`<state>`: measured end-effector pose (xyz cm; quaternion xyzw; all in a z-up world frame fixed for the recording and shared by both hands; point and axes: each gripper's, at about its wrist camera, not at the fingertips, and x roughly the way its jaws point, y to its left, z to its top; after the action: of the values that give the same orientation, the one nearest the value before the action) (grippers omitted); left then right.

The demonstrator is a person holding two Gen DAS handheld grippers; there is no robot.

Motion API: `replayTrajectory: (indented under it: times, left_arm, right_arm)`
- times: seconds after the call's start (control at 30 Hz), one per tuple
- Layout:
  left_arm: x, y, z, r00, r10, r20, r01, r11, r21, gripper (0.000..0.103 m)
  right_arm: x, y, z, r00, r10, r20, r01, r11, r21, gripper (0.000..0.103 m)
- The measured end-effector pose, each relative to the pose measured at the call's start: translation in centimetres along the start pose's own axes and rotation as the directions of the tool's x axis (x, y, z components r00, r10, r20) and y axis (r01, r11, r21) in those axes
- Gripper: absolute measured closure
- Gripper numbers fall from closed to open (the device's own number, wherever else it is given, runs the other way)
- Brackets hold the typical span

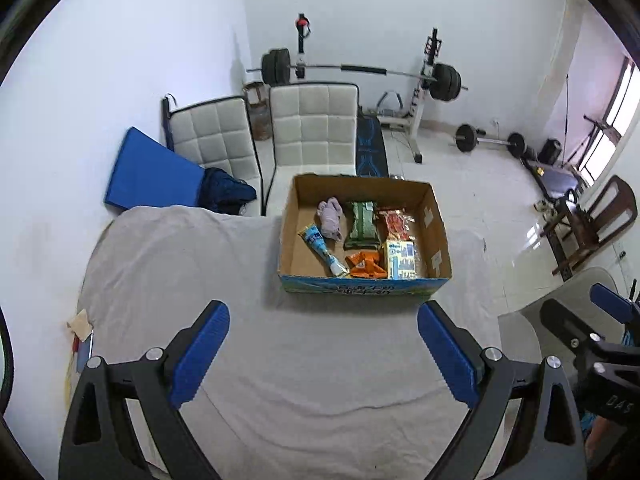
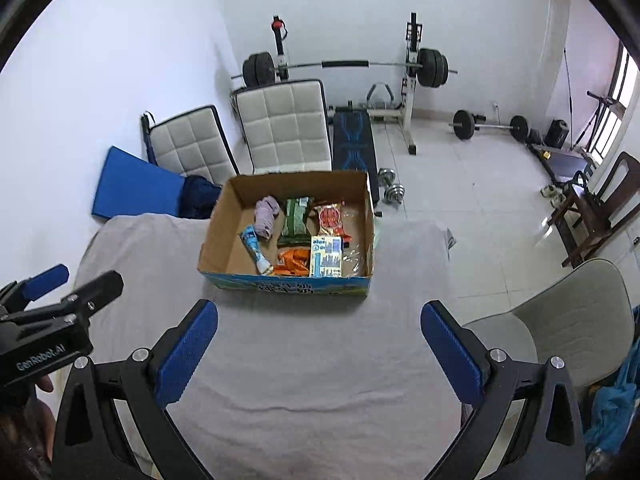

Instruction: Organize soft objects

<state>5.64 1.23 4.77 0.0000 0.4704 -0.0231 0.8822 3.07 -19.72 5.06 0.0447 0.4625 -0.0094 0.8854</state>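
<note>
Nearest, left gripper (image 1: 323, 320) and right gripper (image 2: 319, 320) both spread wide, empty, over grey cloth-covered table (image 2: 304, 360). Beyond: cardboard box (image 2: 224, 240) on table, holding tube (image 2: 253, 246), orange packet (image 2: 294, 262), blue-white pack (image 2: 327, 256), green pack (image 2: 295, 216), red packet (image 2: 331, 216), lilac cloth (image 2: 267, 212). Farthest: barbell rack (image 2: 344, 66).

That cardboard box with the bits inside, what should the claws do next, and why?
Probably move the left claw forward over the cardboard box toward the purple cloth. Both claws are open and empty, short of the box, and the cloth lies uncovered at its far left.
</note>
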Motion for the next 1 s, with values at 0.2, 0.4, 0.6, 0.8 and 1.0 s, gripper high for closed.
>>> replayTrajectory:
  times: [0.2, 0.4, 0.6, 0.8, 1.0]
  left_arm:
    - [-2.6, 0.6, -0.5, 0.999, -0.009, 0.031, 0.010, 1.000, -0.030, 0.006]
    - [-3.7, 0.7, -0.3, 0.998, 0.010, 0.067, -0.008, 1.000, -0.030, 0.006]
    - [-3.7, 0.5, 0.1, 0.996, 0.022, 0.082, -0.020, 0.999, -0.024, 0.006]
    - [-3.4, 0.6, 0.6, 0.996, 0.025, 0.088, -0.022, 0.999, -0.026, 0.006]
    - [-3.5, 0.4, 0.9, 0.995, 0.026, 0.094, -0.024, 1.000, -0.020, 0.006]
  right_arm:
    - [-4.7, 0.8, -0.7, 1.000, 0.018, 0.026, -0.017, 1.000, -0.018, 0.000]
    - [-6.2, 1.1, -0.6, 0.999, 0.016, 0.052, -0.015, 1.000, -0.014, 0.000]
    - [-6.0, 1.2, 0.1, 0.997, -0.002, 0.083, 0.003, 1.000, -0.011, 0.000]
    - [-5.5, 1.7, 0.9, 0.993, -0.023, 0.113, 0.026, 0.999, -0.025, 0.000]
    - [-4.7, 1.8, 1.4, 0.993, -0.019, 0.114, 0.022, 0.999, -0.028, 0.000]
